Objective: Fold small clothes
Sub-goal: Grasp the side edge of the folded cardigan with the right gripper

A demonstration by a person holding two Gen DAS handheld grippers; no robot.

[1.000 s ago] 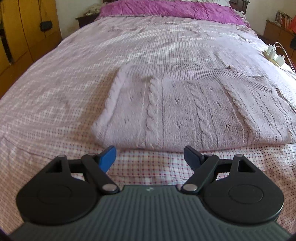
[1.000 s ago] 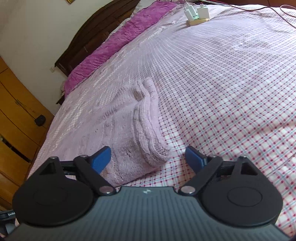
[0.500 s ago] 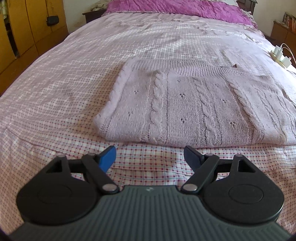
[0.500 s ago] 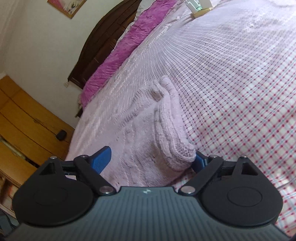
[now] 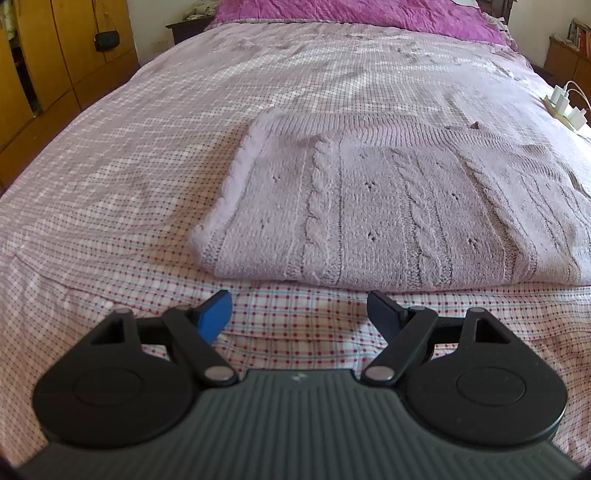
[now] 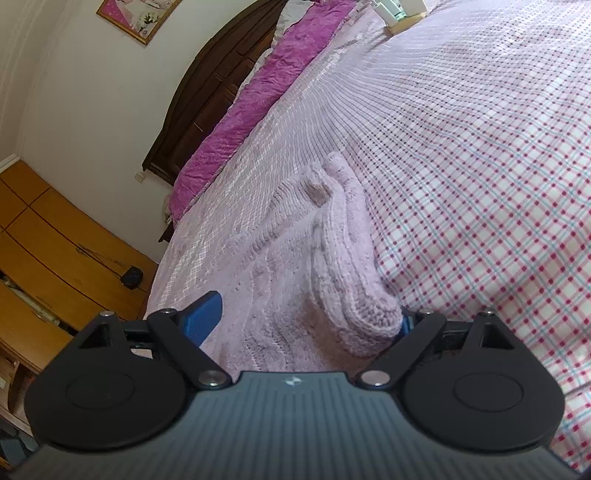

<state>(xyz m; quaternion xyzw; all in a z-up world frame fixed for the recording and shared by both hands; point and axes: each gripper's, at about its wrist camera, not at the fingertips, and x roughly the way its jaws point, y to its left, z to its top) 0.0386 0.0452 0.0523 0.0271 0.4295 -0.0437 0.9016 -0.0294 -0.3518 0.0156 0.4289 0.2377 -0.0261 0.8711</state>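
A pale lilac cable-knit sweater (image 5: 388,206) lies folded flat on the checked bedspread (image 5: 129,155). My left gripper (image 5: 299,312) is open and empty, just short of the sweater's near folded edge. In the right wrist view the sweater (image 6: 295,258) shows its stacked folded end. My right gripper (image 6: 310,321) is open, its jaws straddling that near end; the right blue fingertip (image 6: 405,325) is mostly hidden behind the knit, and the left fingertip (image 6: 205,317) lies over the sweater's top.
A purple pillow cover (image 5: 351,14) lies at the head of the bed, against a dark wooden headboard (image 6: 207,88). A power strip with white chargers (image 5: 565,107) sits on the bed's right side. Wooden wardrobes (image 5: 44,62) stand to the left.
My right gripper has moved forward until the sweater's folded end sits between its open jaws. My left gripper has drawn closer to the sweater's near edge.
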